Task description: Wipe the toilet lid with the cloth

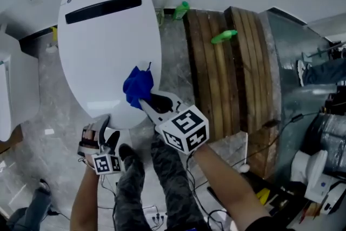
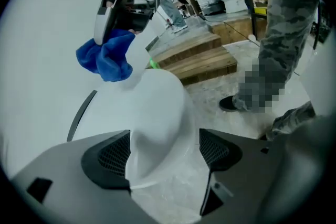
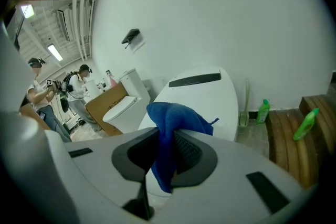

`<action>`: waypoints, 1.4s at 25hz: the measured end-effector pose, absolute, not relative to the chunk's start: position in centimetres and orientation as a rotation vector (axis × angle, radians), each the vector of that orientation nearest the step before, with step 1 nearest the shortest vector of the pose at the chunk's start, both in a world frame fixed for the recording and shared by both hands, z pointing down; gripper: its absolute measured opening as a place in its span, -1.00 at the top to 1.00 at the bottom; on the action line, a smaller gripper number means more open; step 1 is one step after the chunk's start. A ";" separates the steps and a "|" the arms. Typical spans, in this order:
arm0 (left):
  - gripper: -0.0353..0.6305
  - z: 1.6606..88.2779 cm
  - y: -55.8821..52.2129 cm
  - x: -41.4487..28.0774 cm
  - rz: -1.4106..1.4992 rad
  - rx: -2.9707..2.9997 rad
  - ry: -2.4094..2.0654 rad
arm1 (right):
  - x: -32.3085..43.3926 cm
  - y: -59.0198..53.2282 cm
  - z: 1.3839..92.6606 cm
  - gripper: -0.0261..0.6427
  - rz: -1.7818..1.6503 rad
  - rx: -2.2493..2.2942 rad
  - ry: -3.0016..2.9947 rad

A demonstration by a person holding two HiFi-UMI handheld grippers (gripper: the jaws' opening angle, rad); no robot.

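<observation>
Cloth [image 1: 138, 86] in right claw [image 1: 142, 101] — at toilet lid [image 1: 102, 51]

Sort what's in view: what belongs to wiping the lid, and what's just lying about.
In the job: toilet lid, blue cloth, right gripper gripping it.
Lying about: wooden steps, green bottle on the steps, green bottle by the wall, second toilet.

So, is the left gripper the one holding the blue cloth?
No, the blue cloth hangs pinched in the right gripper, while the left gripper stands open at the toilet lid's front edge.
</observation>
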State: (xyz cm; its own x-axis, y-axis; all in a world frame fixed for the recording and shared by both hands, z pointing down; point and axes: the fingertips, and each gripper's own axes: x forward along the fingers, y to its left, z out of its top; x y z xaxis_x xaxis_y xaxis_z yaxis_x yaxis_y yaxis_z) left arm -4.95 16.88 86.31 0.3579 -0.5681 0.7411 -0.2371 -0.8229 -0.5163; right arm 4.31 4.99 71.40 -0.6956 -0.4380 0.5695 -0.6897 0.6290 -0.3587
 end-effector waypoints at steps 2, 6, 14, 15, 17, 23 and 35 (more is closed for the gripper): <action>-0.27 86.3 16.7 -5.1 -1.433 -2.282 0.720 | 4.3 5.8 70.9 0.72 0.806 0.933 -2.430; -0.27 86.1 16.2 -4.7 -1.392 -2.250 0.720 | 4.2 6.7 70.7 0.72 0.822 0.964 -2.453; -0.29 87.5 16.1 -4.2 -1.457 -2.205 0.653 | 5.0 7.0 71.7 0.72 0.788 0.910 -2.476; -0.29 87.5 16.1 -4.0 -1.472 -2.199 0.653 | 5.3 7.0 71.9 0.72 0.790 0.906 -2.474; -0.29 87.6 16.2 -3.9 -1.498 -2.185 0.645 | 5.8 7.2 72.2 0.72 0.800 0.903 -2.467; -0.29 87.1 15.9 -3.8 -1.501 -2.142 0.648 | 7.3 6.8 71.9 0.72 0.784 0.893 -2.466; -0.26 80.3 17.0 -3.9 -1.431 -2.180 0.669 | 10.9 5.2 67.8 0.72 0.757 0.977 -2.490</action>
State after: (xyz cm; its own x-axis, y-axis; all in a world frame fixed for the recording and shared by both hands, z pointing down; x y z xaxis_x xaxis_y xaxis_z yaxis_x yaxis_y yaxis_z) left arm -3.85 17.01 80.31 0.3457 -0.6135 0.7100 -0.1516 -0.7832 -0.6030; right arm 10.86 5.22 67.83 -0.6966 -0.5126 0.5020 -0.7053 0.6175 -0.3481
